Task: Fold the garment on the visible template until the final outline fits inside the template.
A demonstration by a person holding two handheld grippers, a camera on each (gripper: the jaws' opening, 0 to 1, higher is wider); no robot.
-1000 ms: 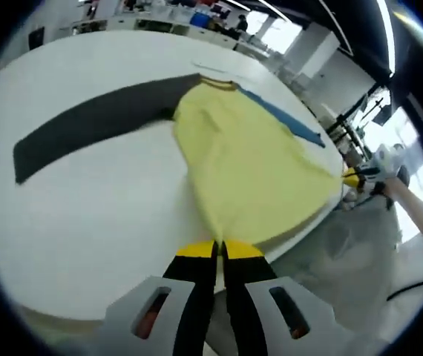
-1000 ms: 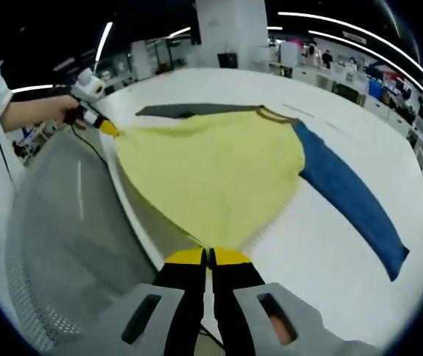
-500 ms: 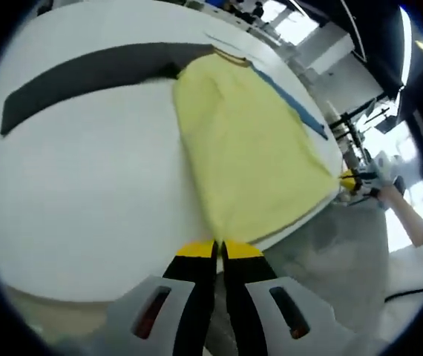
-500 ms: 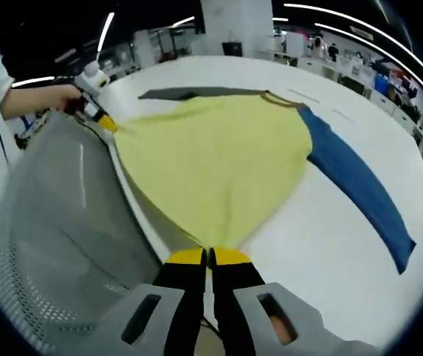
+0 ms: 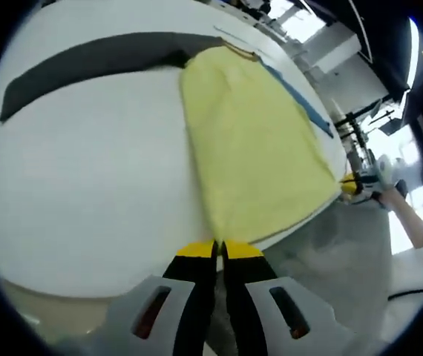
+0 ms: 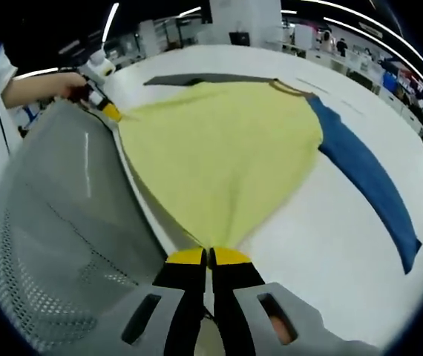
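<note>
A garment with a yellow body (image 5: 256,141), a dark grey sleeve (image 5: 85,63) and a blue sleeve (image 5: 300,100) lies spread on the white table (image 5: 85,200). Its hem reaches the table's near edge. My left gripper (image 5: 219,248) is shut on one hem corner. My right gripper (image 6: 209,256) is shut on the other corner. In the right gripper view the yellow body (image 6: 219,148) stretches between the right gripper and the left gripper (image 6: 107,110). The blue sleeve (image 6: 367,185) lies off to the right and the grey sleeve (image 6: 197,78) lies far back. The right gripper (image 5: 356,185) also appears at the hem's far corner.
A grey mesh surface (image 6: 56,245) sits below the table's edge, beside the hem. A person's hand (image 6: 48,87) holds the left gripper. Thin marks (image 6: 330,100) cross the table beyond the collar. Desks and equipment stand in the room behind.
Both views have shifted and tilted a little. Both grippers keep their hold on the hem corners. The yellow body looks pulled slightly straighter along the table's edge.
</note>
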